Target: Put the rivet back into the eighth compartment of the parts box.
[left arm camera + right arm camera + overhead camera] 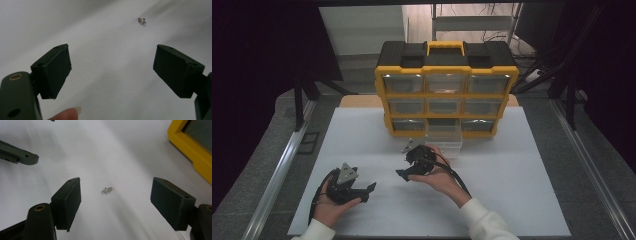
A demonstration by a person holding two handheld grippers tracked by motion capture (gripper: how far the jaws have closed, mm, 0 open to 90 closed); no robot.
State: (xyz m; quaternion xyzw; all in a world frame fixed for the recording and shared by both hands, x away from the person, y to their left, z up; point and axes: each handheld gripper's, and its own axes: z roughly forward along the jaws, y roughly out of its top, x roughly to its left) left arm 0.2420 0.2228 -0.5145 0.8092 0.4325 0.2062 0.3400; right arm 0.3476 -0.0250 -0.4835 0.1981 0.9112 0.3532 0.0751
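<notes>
A tiny silver screw (107, 189) lies on the white table top (512, 190). My right gripper (116, 183) is open, and the screw sits on the table between its two jaws, slightly left of the middle, untouched. My left gripper (111, 58) is open too, with nothing between its jaws; the same screw (141, 20) lies farther off, beyond its right jaw. In the high view the left gripper (367, 192) rests low at the front left and the right gripper (405, 164) is held near the table's middle, both pointing towards each other.
A yellow and black drawer organiser (444, 95) stands at the back of the table, its corner (190, 152) close on the right gripper's right. One clear drawer (443, 137) in the bottom row is pulled out. A fingertip (67, 113) shows under the left jaw.
</notes>
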